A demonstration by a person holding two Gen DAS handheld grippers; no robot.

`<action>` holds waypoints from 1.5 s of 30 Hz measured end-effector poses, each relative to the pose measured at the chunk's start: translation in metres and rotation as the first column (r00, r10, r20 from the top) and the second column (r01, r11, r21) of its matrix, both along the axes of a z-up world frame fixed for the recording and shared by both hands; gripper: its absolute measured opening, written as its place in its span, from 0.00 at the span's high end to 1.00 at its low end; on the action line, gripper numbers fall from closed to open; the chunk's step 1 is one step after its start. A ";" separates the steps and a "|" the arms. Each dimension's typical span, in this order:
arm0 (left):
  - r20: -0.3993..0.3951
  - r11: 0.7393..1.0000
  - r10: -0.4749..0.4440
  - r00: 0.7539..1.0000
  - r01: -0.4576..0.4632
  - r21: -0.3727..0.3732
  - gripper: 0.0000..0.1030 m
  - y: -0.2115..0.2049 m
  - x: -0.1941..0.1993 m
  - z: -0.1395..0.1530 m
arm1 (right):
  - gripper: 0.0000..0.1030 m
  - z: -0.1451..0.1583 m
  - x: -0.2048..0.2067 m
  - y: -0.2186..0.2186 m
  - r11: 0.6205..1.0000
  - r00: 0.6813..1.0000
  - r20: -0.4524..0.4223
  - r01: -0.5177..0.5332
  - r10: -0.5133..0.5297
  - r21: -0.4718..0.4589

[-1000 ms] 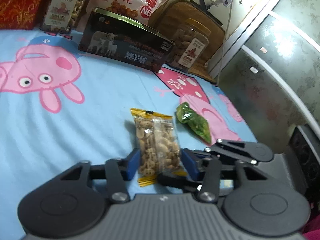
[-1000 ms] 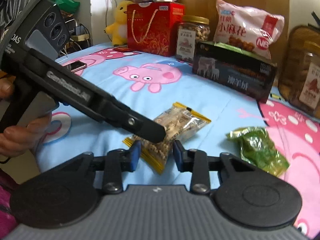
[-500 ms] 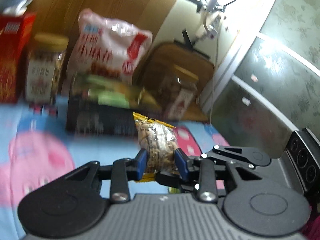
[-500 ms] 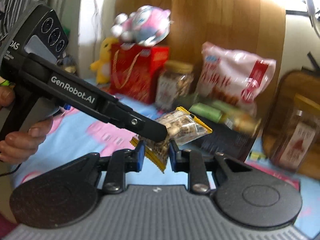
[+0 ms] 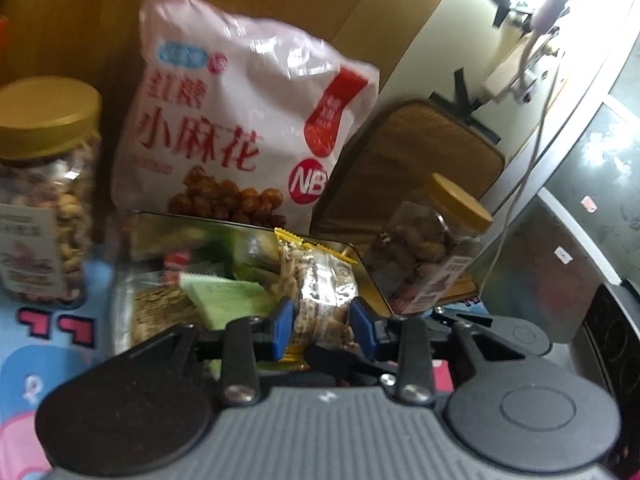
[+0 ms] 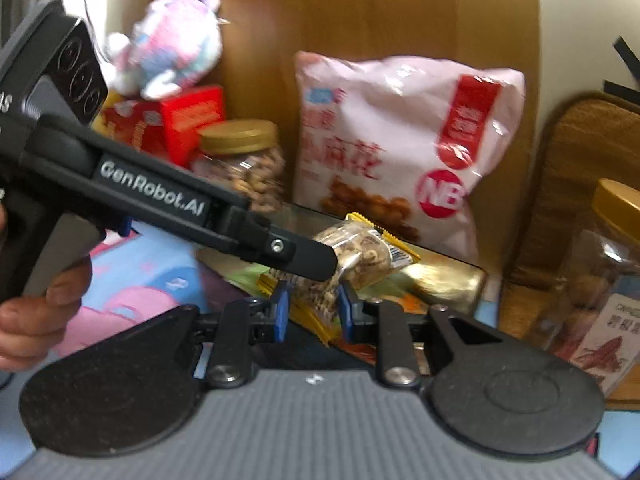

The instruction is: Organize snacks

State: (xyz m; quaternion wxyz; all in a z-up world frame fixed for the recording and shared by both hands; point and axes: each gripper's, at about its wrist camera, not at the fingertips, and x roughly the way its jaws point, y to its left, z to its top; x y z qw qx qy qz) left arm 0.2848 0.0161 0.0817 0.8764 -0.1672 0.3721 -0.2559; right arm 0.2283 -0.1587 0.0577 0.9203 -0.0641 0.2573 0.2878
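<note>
"Left wrist view: state the jaw condition," says the inspector.

"The left gripper (image 5: pixel 320 324) has its jaws pinching the snack packet (image 5: pixel 320 288). Both blue pads (image 5: pixel 282 326) press on the packet's lower half. The packet stands upright, clear of the bedding, directly over the near edge of the open box (image 5: pixel 160 240)."

"And the right wrist view?"

"The right gripper (image 6: pixel 312 314) has its jaws opening. The same packet is between them, and the pads meet its yellow-edged end. The left gripper's finger crosses in from the left of the box and lies over the packet's middle. The person's left hand (image 6: pixel 36 320) grips that tool's handle, well to the left of the box."

"Contents of the box?"

"Green and tan packets lie inside. Detail is blurred."

"Surroundings, referenced to the box?"

"The large white snack bag (image 5: pixel 248 120) stands directly behind the box. One gold-lidded jar (image 5: pixel 44 200) stands left of the box. A second jar (image 5: pixel 432 248) stands right of the box, tilted in the view."
</note>
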 end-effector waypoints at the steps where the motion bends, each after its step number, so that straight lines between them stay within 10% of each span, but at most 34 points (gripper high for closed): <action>1: -0.004 1.000 0.002 1.000 -0.002 0.008 0.65 -0.005 0.006 -0.004 | 0.63 -0.003 0.002 -0.002 1.000 0.999 0.014 0.029 -0.029 -0.009; 14: 0.076 0.998 0.041 0.996 -0.037 -0.043 0.56 0.014 -0.090 0.007 | 0.60 -0.013 -0.108 -0.088 0.964 0.991 -0.070 0.130 -0.116 0.231; 23: -0.104 0.997 -0.062 0.993 0.057 -0.059 0.54 -0.026 -0.148 -0.052 | 0.55 -0.067 -0.185 -0.135 0.901 0.932 -0.259 0.325 -0.253 0.287; 35: -0.131 0.995 -0.096 0.987 0.099 0.017 0.51 -0.069 -0.168 -0.076 | 0.44 -0.067 -0.201 -0.096 0.970 0.974 -0.124 0.206 -0.190 0.128; 38: -0.130 0.995 -0.098 0.987 0.101 0.021 0.53 -0.070 -0.169 -0.075 | 0.51 -0.068 -0.199 -0.086 0.973 0.975 -0.092 0.210 -0.201 0.100; 40: -0.129 0.994 -0.105 0.986 0.108 0.018 0.54 -0.069 -0.170 -0.075 | 0.84 -0.068 -0.197 -0.086 0.974 0.980 -0.138 0.165 -0.144 0.156; 45: -0.137 0.994 -0.109 0.985 0.110 -0.002 0.57 -0.062 -0.170 -0.077 | 0.81 -0.067 -0.203 -0.079 0.974 0.980 -0.185 0.112 -0.075 0.197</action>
